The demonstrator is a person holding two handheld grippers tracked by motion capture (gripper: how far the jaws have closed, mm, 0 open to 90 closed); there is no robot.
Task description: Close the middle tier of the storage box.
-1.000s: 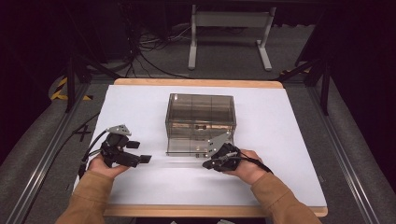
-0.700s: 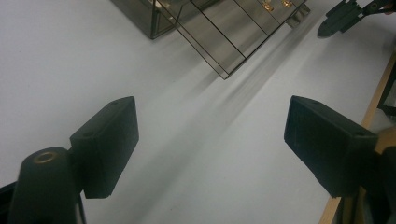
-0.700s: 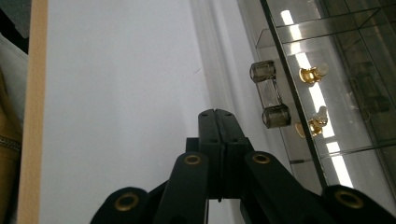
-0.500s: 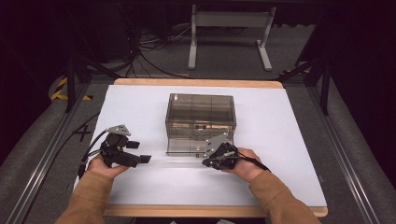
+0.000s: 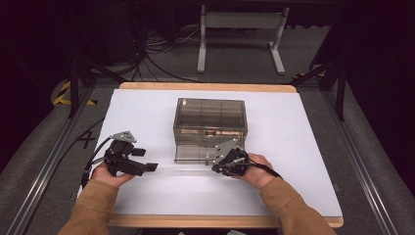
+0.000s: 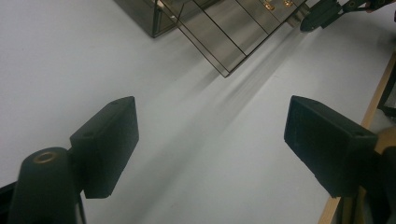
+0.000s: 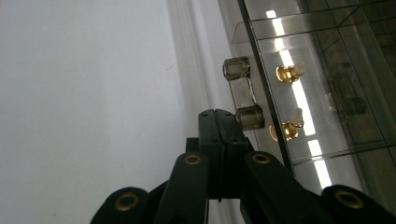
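Note:
A smoky see-through box (image 5: pixel 210 117) stands in the middle of the white table (image 5: pixel 147 112). On its front panel (image 7: pixel 327 140) sits a clear bar handle (image 7: pixel 240 91) held by gold screws (image 7: pixel 287 72). My right gripper (image 5: pixel 216 166) is at the box's near front edge, jaws shut together with nothing between them. Its tips (image 7: pixel 218 114) lie just beside the handle's nearer post. My left gripper (image 5: pixel 146 159) rests on the table to the left of the box, open and empty. In the left gripper view the left gripper (image 6: pixel 215 140) points at bare table, with the box's corner (image 6: pixel 210 28) beyond.
The table's wooden edge (image 6: pixel 373 102) runs close beside my left gripper's right jaw. My right gripper (image 6: pixel 322 11) shows far off by the box. Metal rails (image 5: pixel 44 171) flank the table, and a stand (image 5: pixel 240 29) and cables lie on the floor behind.
The right hand has barely shifted at the box's front. The left hand has stayed where it was.

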